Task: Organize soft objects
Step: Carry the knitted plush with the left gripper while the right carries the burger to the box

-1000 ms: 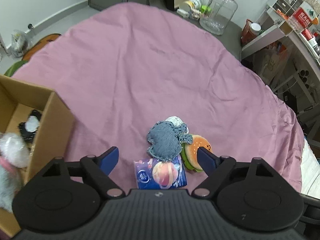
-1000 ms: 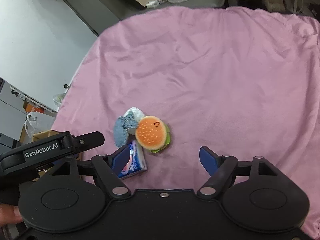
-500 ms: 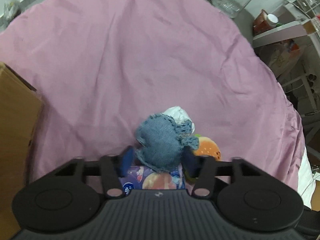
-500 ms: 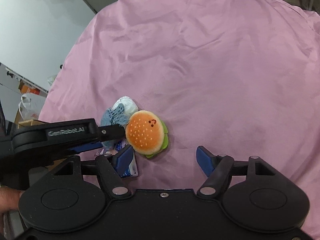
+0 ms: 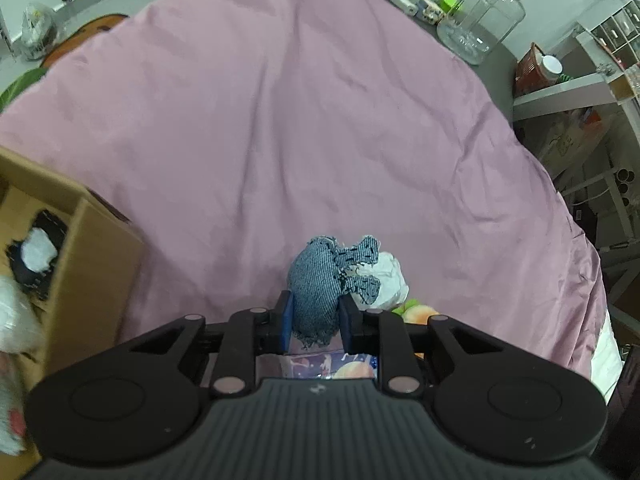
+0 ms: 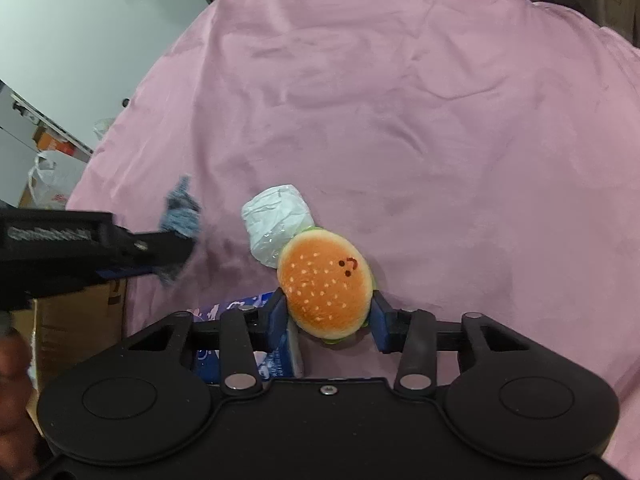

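Left hand-held gripper (image 5: 314,322): clamped on denim toy (image 5: 320,280), cardboard box (image 5: 84,248) to its left. Right hand-held gripper (image 6: 329,316): pads against burger plush (image 6: 326,286), lying on the pink cloth.

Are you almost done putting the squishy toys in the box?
Partly. Some soft things already sit in the cardboard box. In hand now: the left gripper is shut on the blue denim toy, and the right gripper is closed around the burger plush. Left on the pink sheet: the white crumpled bag and the tissue pack.
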Demonstrator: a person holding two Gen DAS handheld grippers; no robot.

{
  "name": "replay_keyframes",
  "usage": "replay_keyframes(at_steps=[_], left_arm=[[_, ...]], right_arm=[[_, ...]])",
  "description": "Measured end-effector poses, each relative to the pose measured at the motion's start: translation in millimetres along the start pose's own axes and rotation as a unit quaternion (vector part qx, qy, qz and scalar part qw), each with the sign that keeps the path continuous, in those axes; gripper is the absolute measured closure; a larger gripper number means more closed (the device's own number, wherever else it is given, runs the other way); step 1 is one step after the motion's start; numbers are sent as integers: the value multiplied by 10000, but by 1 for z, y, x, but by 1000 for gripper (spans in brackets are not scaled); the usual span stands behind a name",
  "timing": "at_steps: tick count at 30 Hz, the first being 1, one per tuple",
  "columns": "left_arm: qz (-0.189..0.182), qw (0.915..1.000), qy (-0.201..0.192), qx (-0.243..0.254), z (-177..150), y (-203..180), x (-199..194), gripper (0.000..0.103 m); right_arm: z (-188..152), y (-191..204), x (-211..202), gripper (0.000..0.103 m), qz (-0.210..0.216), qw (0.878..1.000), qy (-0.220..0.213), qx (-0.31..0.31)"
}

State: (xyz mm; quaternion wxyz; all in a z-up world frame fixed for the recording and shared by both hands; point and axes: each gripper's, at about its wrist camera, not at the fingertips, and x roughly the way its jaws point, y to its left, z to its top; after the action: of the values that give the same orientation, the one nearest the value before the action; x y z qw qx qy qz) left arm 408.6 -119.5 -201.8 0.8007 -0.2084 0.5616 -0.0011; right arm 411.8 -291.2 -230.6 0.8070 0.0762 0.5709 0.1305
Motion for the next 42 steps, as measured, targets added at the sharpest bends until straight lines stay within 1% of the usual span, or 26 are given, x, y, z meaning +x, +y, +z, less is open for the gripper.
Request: replay_keyframes(at_steps=[2, 9, 14, 19, 24, 30, 40, 42], left_arm=[[-67, 10000, -38, 44, 1, -1, -8, 81], [-283, 9992, -187, 190, -5, -4, -37, 81], [-406, 9984, -316, 237, -15, -3, -61, 81], [-527, 9967, -536, 301, -25, 0, -90, 81], [-561, 9950, -738, 374, -35, 8, -119, 81], [-553, 9930, -964, 405, -44, 23, -151, 81], [-557, 9902, -1220, 387, -54, 55, -190, 81], [-555, 9899, -1250, 375, -56, 62, -196, 81]], right_arm=[[0, 3, -7, 65, -90, 10000, -14, 30], [-10, 14, -43, 65, -209, 9992, -326, 132], [-19, 28, -70, 65, -218, 9981, -562, 112], [-26, 46, -100, 64, -204, 9967, -786, 95], [-34, 67, -130, 64, -130, 9942, -1064, 39], [-44, 91, -148, 64, -35, 9921, -1254, -65], [-62, 130, -169, 64, 38, 9890, -1451, -279], [-65, 140, -171, 64, -7, 9885, -1468, -355]])
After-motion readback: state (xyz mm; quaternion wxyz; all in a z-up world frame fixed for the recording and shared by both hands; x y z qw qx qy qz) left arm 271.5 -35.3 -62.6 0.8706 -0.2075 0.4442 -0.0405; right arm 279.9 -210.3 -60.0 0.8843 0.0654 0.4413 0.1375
